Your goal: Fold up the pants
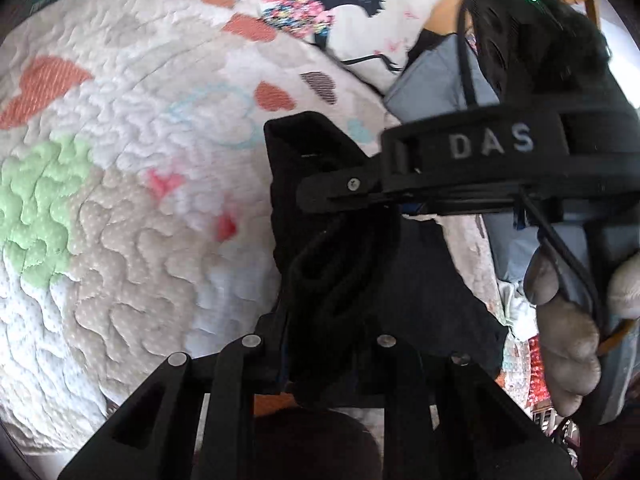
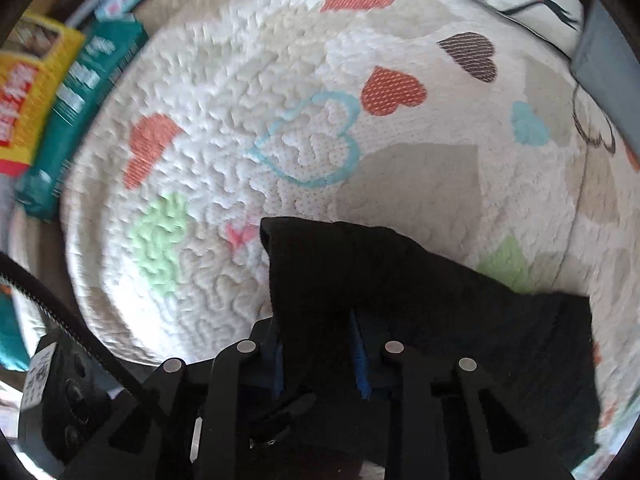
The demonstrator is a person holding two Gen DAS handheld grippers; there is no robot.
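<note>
Two hand-held claws are gripping a pair of black pants (image 2: 400, 300) above a quilted bedspread (image 2: 240, 120) printed with coloured hearts: the right claw (image 2: 320, 356) is clamping a thick fold of the dark cloth between its blue-padded fingers (image 2: 360, 364), the fabric bunching forward and draping off to the right over the quilt. The left claw (image 1: 320, 344) is likewise pinching a gathered bundle of the same pants (image 1: 340, 264), while the other claw's black body, lettered "DAS", is crossing close in front on the right beside a gloved hand (image 1: 568, 332). Boxes (image 2: 60, 112) are lying at the bedspread's left edge, and a floral pillow (image 1: 344, 4) is sitting at its far side.
</note>
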